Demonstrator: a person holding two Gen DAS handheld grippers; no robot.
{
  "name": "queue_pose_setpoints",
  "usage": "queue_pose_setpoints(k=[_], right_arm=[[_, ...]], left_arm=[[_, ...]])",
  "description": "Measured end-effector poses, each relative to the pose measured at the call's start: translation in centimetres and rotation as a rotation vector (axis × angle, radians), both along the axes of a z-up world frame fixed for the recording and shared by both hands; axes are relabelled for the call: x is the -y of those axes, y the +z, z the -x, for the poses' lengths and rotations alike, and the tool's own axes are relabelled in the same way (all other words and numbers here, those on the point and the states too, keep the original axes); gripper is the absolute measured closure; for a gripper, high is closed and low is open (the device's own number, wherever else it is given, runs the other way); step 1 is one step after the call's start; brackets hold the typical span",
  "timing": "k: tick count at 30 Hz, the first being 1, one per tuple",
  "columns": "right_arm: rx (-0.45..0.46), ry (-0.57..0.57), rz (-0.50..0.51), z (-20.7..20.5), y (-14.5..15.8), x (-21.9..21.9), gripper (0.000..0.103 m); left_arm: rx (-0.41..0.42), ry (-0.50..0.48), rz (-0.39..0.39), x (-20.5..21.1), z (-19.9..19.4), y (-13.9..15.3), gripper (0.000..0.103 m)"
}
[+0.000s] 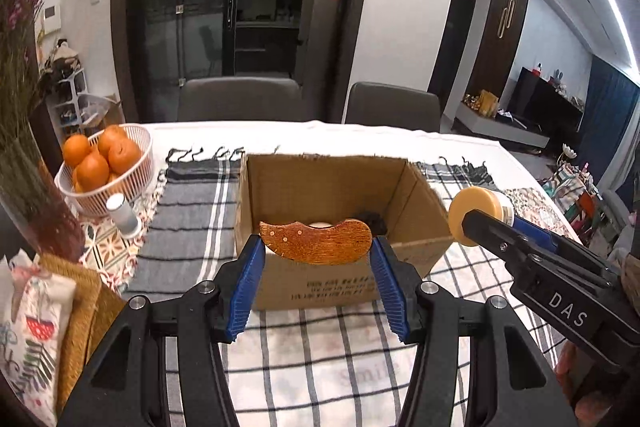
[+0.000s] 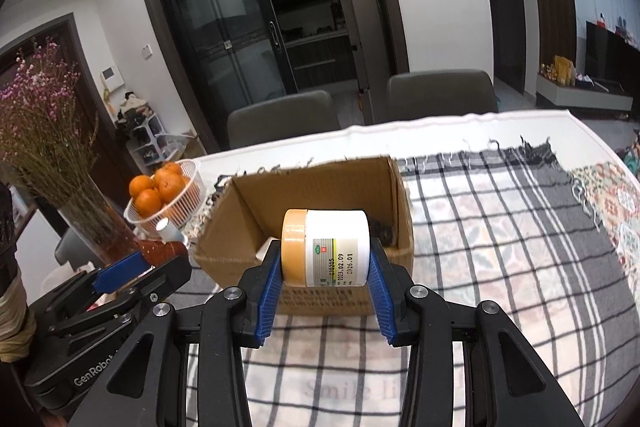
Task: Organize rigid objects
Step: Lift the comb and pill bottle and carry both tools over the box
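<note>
An open cardboard box stands on the checked tablecloth. My left gripper is shut on a brown wooden comb-shaped piece, held at the box's near rim. My right gripper is shut on a white jar with a tan lid, lying sideways, held above the box's near edge; it also shows in the left wrist view. A dark object and something white lie inside the box, partly hidden.
A white basket of oranges stands at the left. A small white bottle is beside it. A vase of dried flowers stands further left. Folded cloths lie at near left. Two grey chairs stand behind the table.
</note>
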State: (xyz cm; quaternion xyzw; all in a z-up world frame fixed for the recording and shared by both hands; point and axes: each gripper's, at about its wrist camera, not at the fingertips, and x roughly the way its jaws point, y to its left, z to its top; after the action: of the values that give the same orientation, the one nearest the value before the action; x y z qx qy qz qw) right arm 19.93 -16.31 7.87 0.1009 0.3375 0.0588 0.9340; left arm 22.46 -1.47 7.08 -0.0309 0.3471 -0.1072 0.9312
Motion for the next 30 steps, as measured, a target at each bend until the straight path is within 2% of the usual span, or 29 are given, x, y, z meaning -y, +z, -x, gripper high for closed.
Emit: queue_pose_setpoints(k=[6,13,22,30], right_arm=[[0.022,0.015,0.015,-1.5,1.3,-0.3,0.061],[0.011,0.027,0.047,-3.8,1.5,-0.7,0.061],[-0.045,0.041,0.068,-6.9,0.8,-0.9,0.061],[-0.139,0.058,0.078,-10.0,-1.1,-0.5,0.061]], left_arm=[[0.010,0.000,-0.004,-0.1,-1.8,1.0,0.050],[-0.025,-0.007,-0.009,0.1,-4.8,1.0,0.050],[-0.084,-0.012,-0.041,0.5,-8.3,0.0,0.050],[-0.172,-0.021,-0.079,1.0,-11.6,-2.0,0.049]])
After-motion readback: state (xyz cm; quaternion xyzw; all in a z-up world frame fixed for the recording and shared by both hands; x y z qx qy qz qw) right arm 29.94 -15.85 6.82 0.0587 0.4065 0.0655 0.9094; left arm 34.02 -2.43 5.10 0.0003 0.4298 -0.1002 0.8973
